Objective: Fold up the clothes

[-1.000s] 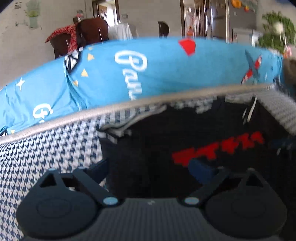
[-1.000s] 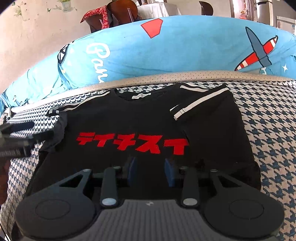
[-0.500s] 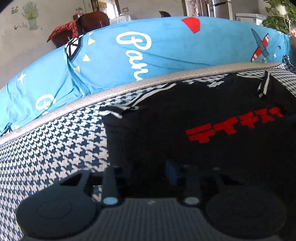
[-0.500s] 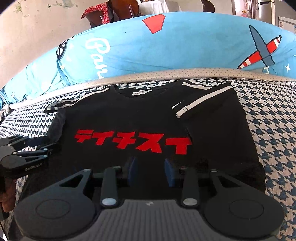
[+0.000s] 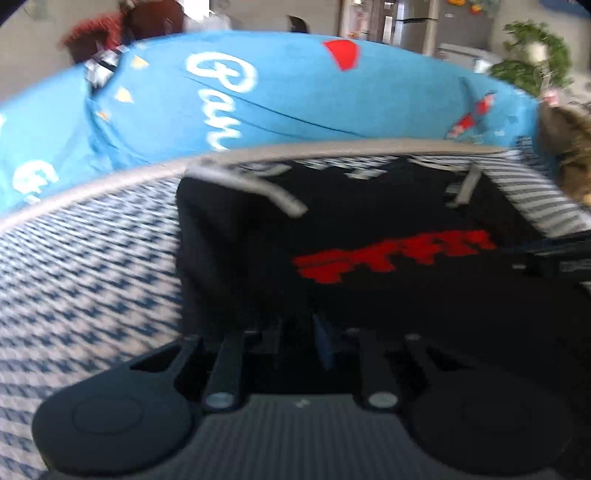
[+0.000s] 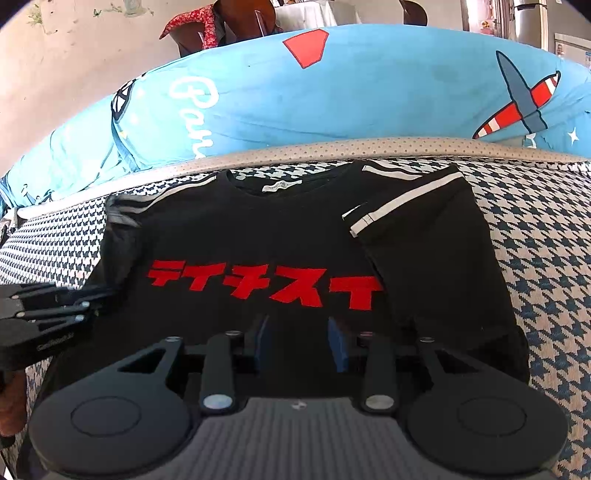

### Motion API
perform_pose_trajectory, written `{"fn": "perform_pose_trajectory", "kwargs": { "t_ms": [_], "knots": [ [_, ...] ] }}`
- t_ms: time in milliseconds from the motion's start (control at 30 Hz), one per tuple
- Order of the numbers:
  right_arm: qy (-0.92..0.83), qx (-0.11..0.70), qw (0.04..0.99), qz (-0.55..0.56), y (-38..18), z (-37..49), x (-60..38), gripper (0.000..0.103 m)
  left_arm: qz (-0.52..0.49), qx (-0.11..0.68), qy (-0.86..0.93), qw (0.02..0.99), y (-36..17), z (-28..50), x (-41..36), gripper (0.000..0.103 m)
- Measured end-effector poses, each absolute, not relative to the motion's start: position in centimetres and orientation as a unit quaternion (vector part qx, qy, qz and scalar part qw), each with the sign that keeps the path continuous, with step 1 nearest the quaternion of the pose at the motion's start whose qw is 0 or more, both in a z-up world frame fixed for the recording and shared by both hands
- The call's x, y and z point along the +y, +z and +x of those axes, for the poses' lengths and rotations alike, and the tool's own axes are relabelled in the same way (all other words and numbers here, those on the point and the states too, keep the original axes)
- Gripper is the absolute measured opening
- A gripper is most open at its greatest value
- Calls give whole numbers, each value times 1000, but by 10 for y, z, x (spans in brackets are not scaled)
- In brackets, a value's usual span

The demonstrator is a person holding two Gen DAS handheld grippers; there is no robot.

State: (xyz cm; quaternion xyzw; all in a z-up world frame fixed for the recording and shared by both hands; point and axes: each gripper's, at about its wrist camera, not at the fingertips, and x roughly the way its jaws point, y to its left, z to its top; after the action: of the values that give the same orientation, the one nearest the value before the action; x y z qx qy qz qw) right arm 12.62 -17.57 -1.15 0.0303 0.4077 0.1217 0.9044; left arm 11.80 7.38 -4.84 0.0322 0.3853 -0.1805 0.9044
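Note:
A black T-shirt point(image 6: 266, 229) with red lettering and white sleeve stripes lies flat on a houndstooth cushion point(image 6: 535, 266). Its right sleeve is folded over the chest; its left sleeve point(image 5: 236, 206) is lifted and folding inward. My left gripper point(image 5: 299, 343) is shut on the shirt's left edge; it also shows at the left of the right wrist view point(image 6: 55, 306). My right gripper point(image 6: 299, 343) is partly open and empty, hovering over the shirt's lower hem. Its fingers show at the right edge of the left wrist view point(image 5: 554, 254).
A large blue cushion point(image 6: 332, 96) with white script and a plane print stands behind the seat. A beige piped edge point(image 6: 332, 151) separates them. A chair with red cloth point(image 6: 207, 26) and a green plant point(image 5: 532, 55) are in the background.
My left gripper has closed on the shirt's left side and is carrying it inward, so the left sleeve has lifted. The right gripper has barely moved.

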Motion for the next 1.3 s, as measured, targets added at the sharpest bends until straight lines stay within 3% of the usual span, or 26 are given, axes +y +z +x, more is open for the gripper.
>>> {"fn": "perform_pose_trajectory", "kwargs": {
  "t_ms": [233,267,333,633,833,933,1300],
  "knots": [
    [122,408,904,30,-11,127,-176,35,18,392,-176,903,-47,119,77,21],
    [122,408,904,31,-11,127,-176,35,12,389,-174,905,-45,120,78,23],
    [122,408,904,32,-11,127,-176,35,6,376,-170,911,-40,120,80,41],
    [127,411,902,26,-12,126,-173,35,-41,331,-145,932,-22,140,76,60],
    [126,414,901,28,-12,127,-176,35,-82,329,-137,931,-20,152,73,63],
    [125,415,901,33,-12,128,-179,35,-91,322,-134,933,-18,155,71,71],
    [125,423,897,36,-14,129,-180,36,-145,335,-128,922,-34,190,76,74]
  ]
}}
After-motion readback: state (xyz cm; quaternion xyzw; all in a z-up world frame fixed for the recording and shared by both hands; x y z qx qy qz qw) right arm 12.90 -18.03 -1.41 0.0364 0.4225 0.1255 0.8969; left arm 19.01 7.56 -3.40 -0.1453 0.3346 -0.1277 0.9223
